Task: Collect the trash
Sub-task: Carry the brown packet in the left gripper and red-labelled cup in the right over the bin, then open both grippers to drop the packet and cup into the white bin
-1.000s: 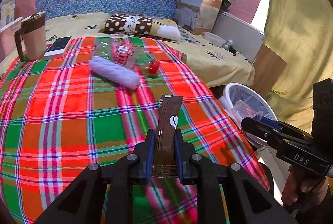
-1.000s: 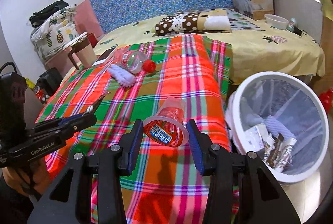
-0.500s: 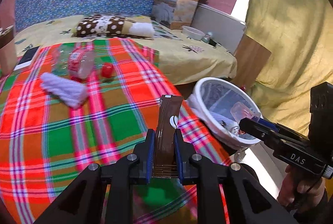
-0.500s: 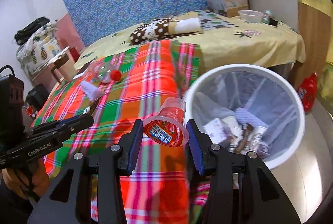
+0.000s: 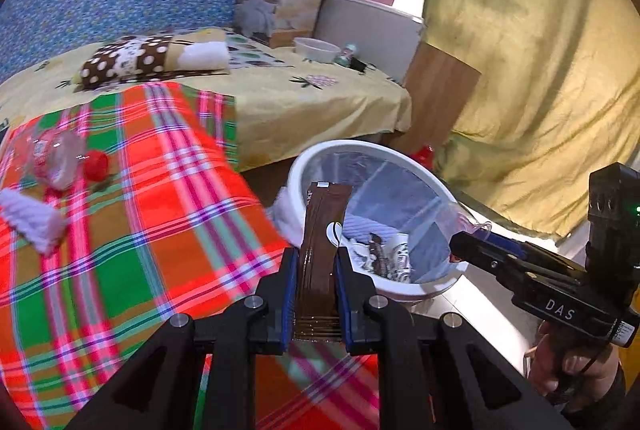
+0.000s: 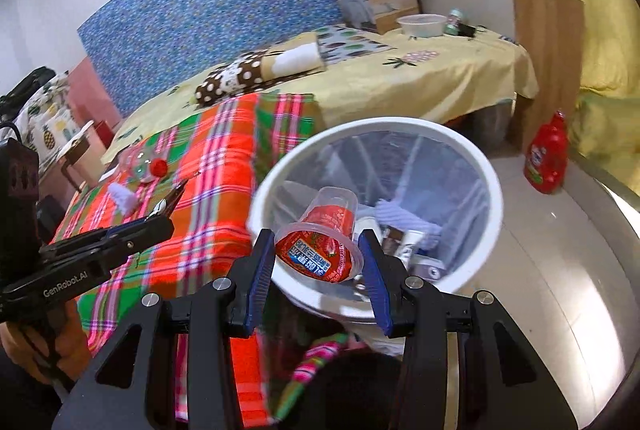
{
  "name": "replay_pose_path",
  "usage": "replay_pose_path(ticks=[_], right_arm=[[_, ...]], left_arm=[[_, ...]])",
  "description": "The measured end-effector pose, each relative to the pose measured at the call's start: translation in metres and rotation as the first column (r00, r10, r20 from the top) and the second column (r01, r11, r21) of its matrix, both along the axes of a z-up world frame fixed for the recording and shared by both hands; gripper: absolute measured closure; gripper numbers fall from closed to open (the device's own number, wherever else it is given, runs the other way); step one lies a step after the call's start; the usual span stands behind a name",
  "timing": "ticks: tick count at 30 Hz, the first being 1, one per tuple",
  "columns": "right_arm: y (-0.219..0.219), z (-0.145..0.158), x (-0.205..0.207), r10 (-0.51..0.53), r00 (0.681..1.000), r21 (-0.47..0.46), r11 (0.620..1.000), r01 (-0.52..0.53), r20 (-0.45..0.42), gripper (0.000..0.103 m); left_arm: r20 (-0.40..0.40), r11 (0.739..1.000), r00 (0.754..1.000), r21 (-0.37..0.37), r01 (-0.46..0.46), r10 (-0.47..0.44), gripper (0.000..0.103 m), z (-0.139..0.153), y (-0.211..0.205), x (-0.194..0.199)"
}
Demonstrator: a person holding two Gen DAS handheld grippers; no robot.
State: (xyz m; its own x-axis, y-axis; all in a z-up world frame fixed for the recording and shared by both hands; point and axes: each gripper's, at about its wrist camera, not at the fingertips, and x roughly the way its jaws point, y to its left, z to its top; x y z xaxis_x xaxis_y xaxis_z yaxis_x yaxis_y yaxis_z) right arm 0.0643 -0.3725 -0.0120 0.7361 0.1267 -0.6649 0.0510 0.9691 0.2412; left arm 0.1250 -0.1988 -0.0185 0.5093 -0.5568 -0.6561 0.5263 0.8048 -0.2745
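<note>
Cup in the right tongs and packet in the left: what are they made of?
Cup: apparently thin clear plastic, since the bin shows through its wall; glossy red printed lid. Packet: probably glossy brown plastic or foil film; shiny, with ribbed sealed end.

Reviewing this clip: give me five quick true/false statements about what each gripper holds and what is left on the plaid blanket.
1. The left gripper clamps a brown sachet. True.
2. The right gripper is empty. False: it holds a clear plastic cup with a red label.
3. The white bin is empty. False: wrappers and other trash lie inside.
4. A plastic bottle with a red cap lies on the plaid blanket. True.
5. The red detergent bottle lies on the blanket. False: it stands on the floor beyond the bin.
</note>
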Motion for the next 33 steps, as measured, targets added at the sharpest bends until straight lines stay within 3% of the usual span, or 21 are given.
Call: replay_pose_path(ticks=[17, 33], right_arm=[[-0.038, -0.017, 0.012, -0.064, 0.996, -0.024, 0.998, 0.062, -0.059, 0.058], [-0.049, -0.021, 0.02, -0.079, 0.994, -0.052, 0.996, 0.075, -0.077, 0.057]], left_arm=[[-0.057, 0.994, 0.993, 0.015, 0.107, -0.106, 0.085, -0.022, -0.065, 0.029], [-0.09, 0.992, 0.988, 0.005, 0.123, -0.122, 0.083, -0.031, -0.082, 0.046]])
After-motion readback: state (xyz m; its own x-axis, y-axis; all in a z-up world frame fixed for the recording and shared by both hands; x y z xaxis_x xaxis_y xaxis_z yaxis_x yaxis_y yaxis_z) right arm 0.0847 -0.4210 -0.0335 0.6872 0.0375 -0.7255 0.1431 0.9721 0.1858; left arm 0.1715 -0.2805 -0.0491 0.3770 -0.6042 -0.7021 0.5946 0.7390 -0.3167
